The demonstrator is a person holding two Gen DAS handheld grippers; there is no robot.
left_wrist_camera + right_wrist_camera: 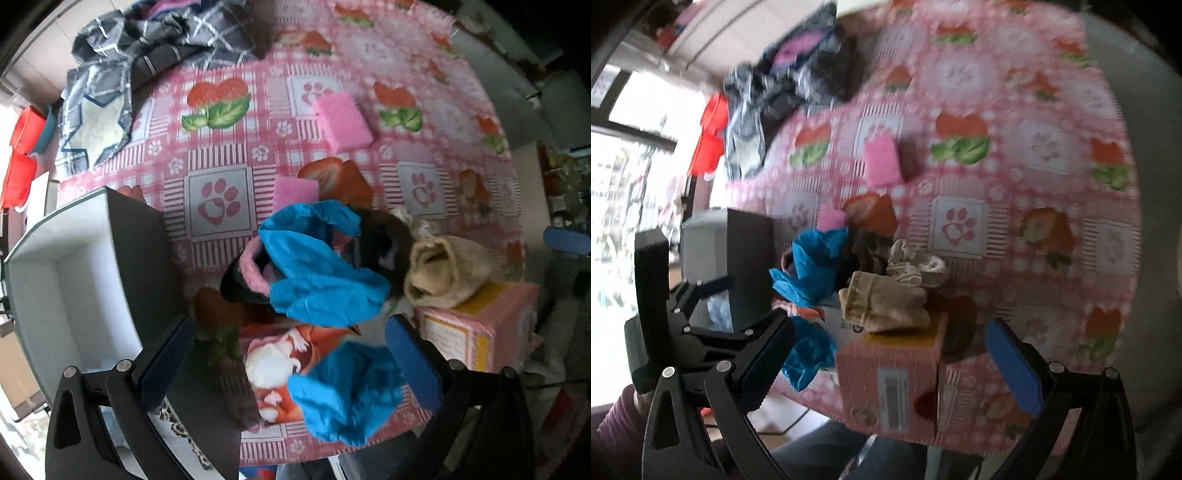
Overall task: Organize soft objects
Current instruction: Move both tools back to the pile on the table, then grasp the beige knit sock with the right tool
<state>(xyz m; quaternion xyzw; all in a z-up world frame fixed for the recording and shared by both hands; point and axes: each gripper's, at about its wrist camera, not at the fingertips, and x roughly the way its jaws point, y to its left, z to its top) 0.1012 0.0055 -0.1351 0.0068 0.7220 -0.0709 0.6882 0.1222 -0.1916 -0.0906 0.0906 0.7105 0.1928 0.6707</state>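
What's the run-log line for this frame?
left gripper: open, empty | right gripper: open, empty | blue cloth: on table | beige sock: on pink box

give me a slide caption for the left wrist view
Open left tongs above blue cloths beside a grey bin.

A pink checked tablecloth [221, 173] printed with strawberries and paw prints covers the round table. Off the table's far left edge sit red containers [20, 155]. A bright window [631, 177] fills the right wrist view's left side.
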